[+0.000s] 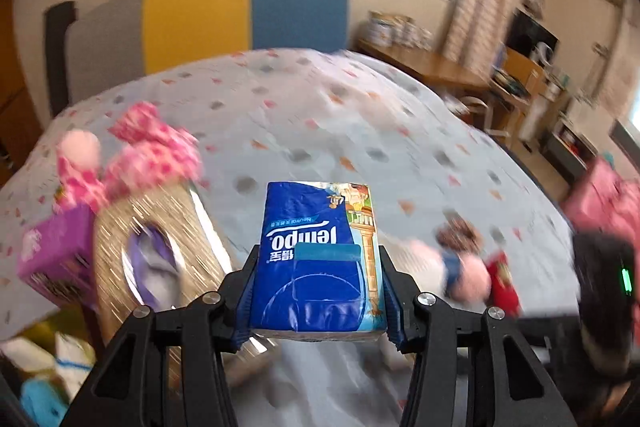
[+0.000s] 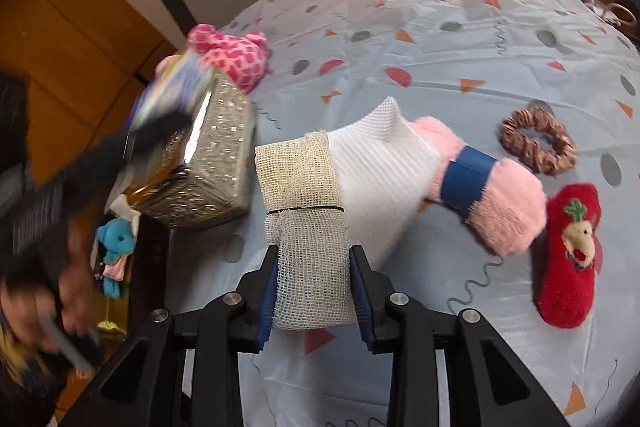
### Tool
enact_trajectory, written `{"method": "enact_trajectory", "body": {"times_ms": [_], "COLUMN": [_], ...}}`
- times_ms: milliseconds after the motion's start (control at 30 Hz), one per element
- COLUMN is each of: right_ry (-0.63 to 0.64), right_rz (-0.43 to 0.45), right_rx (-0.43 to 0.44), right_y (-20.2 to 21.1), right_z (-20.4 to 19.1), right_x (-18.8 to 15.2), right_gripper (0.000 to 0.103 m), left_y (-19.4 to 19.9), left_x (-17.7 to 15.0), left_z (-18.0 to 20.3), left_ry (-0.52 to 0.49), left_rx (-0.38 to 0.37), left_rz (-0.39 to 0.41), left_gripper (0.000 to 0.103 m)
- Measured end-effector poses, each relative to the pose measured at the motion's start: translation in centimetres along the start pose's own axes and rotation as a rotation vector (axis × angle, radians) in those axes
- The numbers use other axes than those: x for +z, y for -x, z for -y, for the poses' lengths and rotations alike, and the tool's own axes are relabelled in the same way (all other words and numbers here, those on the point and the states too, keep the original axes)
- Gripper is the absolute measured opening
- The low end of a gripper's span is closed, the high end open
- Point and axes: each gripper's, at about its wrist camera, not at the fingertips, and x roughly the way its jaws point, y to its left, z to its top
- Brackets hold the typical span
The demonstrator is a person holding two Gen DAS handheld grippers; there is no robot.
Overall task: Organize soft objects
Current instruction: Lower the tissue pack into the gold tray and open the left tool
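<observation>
1. The left gripper (image 1: pixel 318 291) is closed on a tissue pack (image 1: pixel 320 259); both blue pads press its long sides, and the jaws stand about half apart.
2. The pack is dark blue and glossy, with white "Tempo" letters, a light blue tab and a cartoon picture on its right edge. It is held in the air above the bed (image 1: pixel 360 131).
3. The right gripper (image 2: pixel 314 291) has narrow jaws closed on a gauze roll (image 2: pixel 308 227).
4. The gauze is cream, loosely woven, with frayed threads and a thin black band around its middle. It is near the front of the bed (image 2: pixel 460 27).
5. Behind the gauze lies a white mesh cloth (image 2: pixel 380 171), touching it.
6. To the right lie a pink fluffy roll (image 2: pixel 500 199) with a blue band, a brown scrunchie (image 2: pixel 538 143) and a red slipper (image 2: pixel 568 255).
7. To the left stands a glittery box (image 2: pixel 208 163), with a pink toy (image 2: pixel 232 55) behind it.
</observation>
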Motion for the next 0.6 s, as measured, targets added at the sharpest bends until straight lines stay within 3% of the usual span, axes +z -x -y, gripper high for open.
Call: {"method": "enact_trajectory", "body": {"times_ms": [133, 233, 467, 600], "right_ry": [0.01, 0.006, -0.01, -0.022], "right_rz": [0.004, 0.001, -0.009, -0.025], "right_rx": [0.017, 0.012, -0.019, -0.057], "right_y": [0.1, 0.1, -0.2, -0.6], "right_z": [-0.2, 0.0, 0.4, 0.7], "right_x": [0.0, 0.0, 0.1, 0.0], "right_gripper": [0.033, 0.033, 0.033, 0.033], "left_y": [-0.1, 1.1, 5.6, 8.4], "left_x": [2.4, 2.1, -3.4, -7.4], "left_z": [-5.4, -9.9, -17.4, -19.3], "left_ry": [0.125, 0.209, 0.28, 0.297], "left_rx": [0.083, 0.159, 0.285, 0.331], "left_rz": [0.012, 0.028, 0.031, 0.035], "left_gripper": [0.052, 0.052, 0.052, 0.052]}}
